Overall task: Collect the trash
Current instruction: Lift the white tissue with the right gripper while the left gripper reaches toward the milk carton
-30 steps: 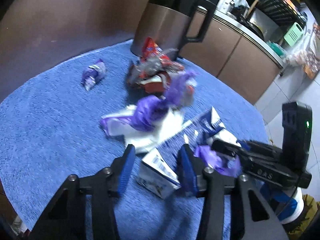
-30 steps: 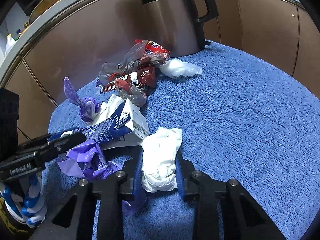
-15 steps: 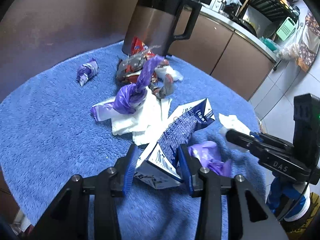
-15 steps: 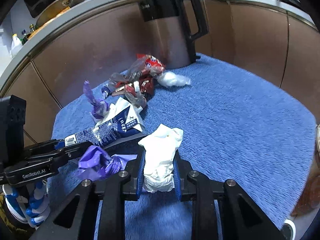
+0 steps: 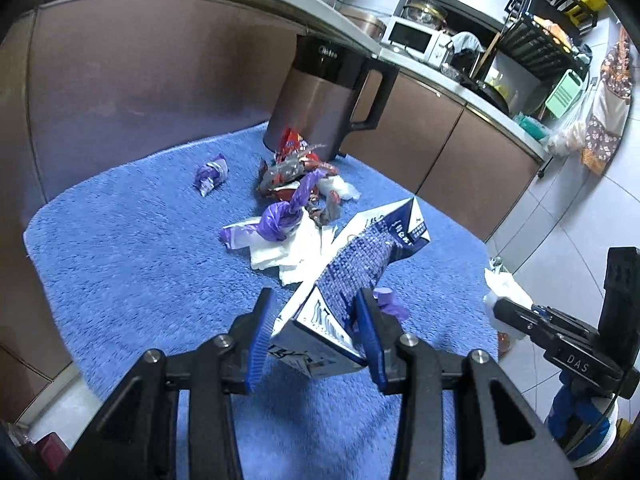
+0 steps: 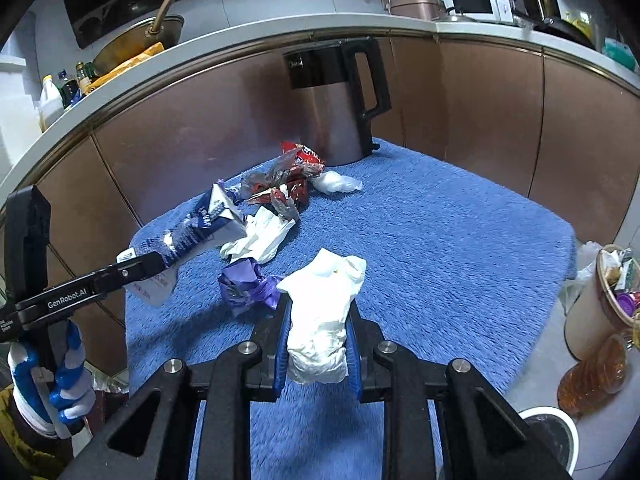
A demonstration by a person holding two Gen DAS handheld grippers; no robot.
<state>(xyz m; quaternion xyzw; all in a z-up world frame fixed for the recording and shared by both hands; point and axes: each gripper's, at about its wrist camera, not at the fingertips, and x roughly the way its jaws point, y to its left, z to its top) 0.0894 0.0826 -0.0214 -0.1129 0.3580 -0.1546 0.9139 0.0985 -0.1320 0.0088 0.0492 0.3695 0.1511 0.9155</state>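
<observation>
My left gripper (image 5: pixel 316 320) is shut on a blue and white milk carton (image 5: pixel 360 272) and holds it above the blue mat (image 5: pixel 132 248); the carton also shows in the right wrist view (image 6: pixel 200 232). My right gripper (image 6: pixel 318 316) is shut on a crumpled white tissue (image 6: pixel 320 320), lifted above the mat. On the mat lie white tissues (image 5: pixel 288 248), a purple bag (image 5: pixel 280 216), red wrappers (image 5: pixel 296 164), a small purple wrapper (image 5: pixel 210 174) and a purple wad (image 6: pixel 244 284).
A steel kettle with a black handle (image 5: pixel 324 96) stands at the mat's far edge against brown cabinets (image 5: pixel 448 140). A trash bin with rubbish (image 6: pixel 604 304) stands on the floor to the right of the mat. A white round container (image 6: pixel 552 436) is below it.
Both grippers have risen and pulled back from the mat. The left one has lifted the carton off the mat; the right one has lifted the tissue away from the purple wad.
</observation>
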